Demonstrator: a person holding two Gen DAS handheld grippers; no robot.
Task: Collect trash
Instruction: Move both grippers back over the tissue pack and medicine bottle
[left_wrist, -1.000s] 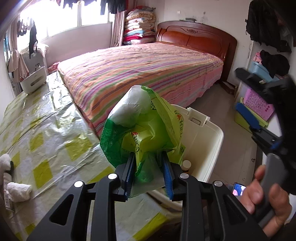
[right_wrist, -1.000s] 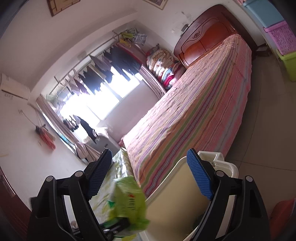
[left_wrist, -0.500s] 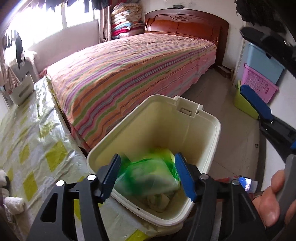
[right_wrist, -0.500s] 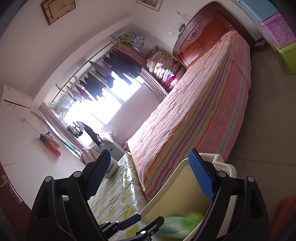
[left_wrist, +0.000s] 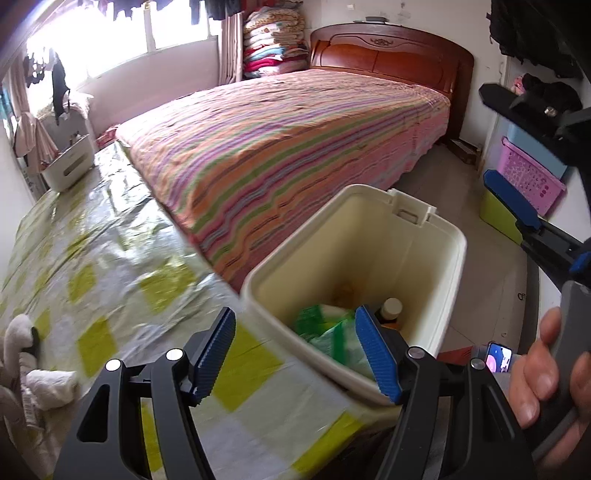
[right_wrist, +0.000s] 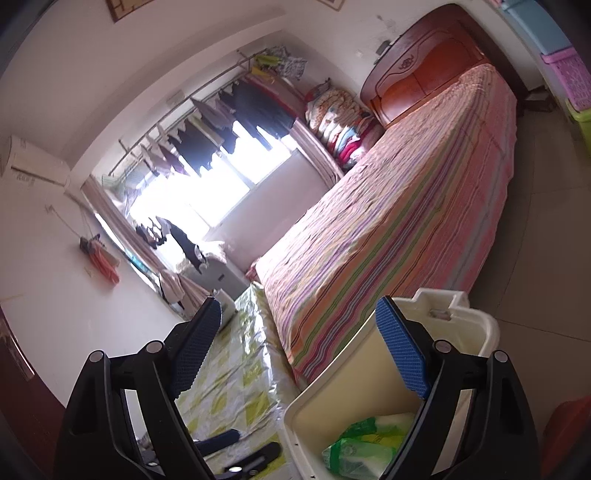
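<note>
Inside the bin (left_wrist: 439, 258) lies the green bag (left_wrist: 328, 332) (released), beyond the left tongs (left_wrist: 299, 356), just opened, empty.

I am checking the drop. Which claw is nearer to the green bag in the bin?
Left. The left claw hangs open just above the green bag inside the cream bin, its jaws having just opened. The right claw is open farther off, beyond the bin's rim.

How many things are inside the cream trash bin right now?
2 visible: a green plastic bag in the bin, and a small bottle with a pale cap by its right wall. More may lie hidden underneath.
</note>
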